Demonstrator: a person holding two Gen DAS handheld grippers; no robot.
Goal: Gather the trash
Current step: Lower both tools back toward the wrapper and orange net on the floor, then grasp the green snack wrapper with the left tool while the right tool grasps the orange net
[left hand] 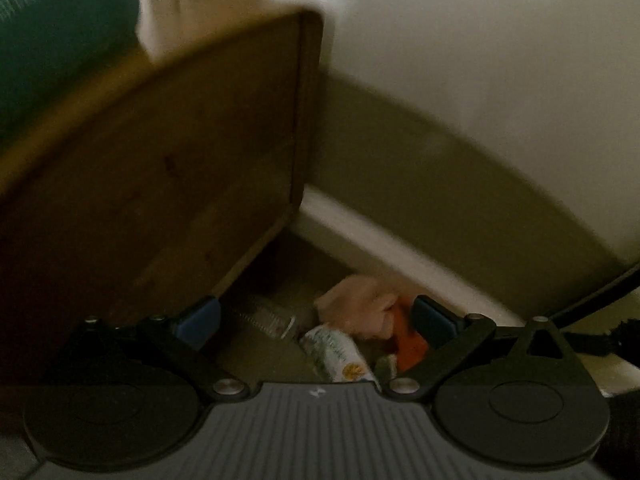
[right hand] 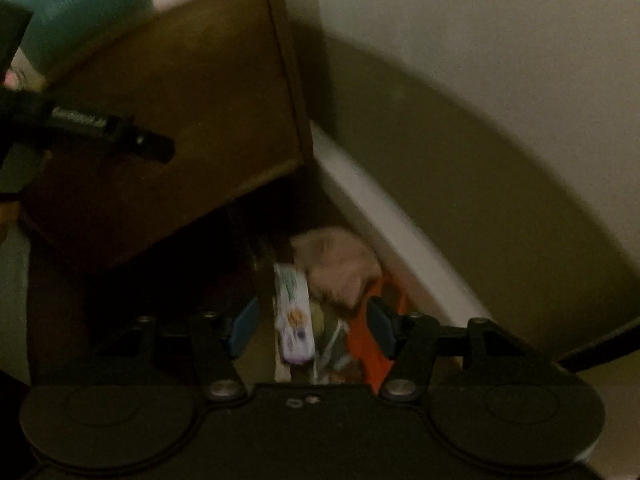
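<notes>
Both grippers, left gripper (left hand: 316, 318) and right gripper (right hand: 312, 326), have fingers apart. The white wrapper (right hand: 294, 320) lies between the right fingers, long axis near-to-far; right is nearer.

From my station I counted one heap of trash on the floor, in the dim corner beside one wooden cabinet (left hand: 160, 184). In that heap I made out one clear plastic bottle (left hand: 264, 316), one crumpled pinkish wad (left hand: 360, 308), one white printed wrapper (left hand: 340, 352) and one orange piece (left hand: 408, 344). There may have been more scraps underneath; the blur kept me from counting them. Along the wall ran one white baseboard (left hand: 400, 256). One teal object (left hand: 60, 40) stood at the upper left.
</notes>
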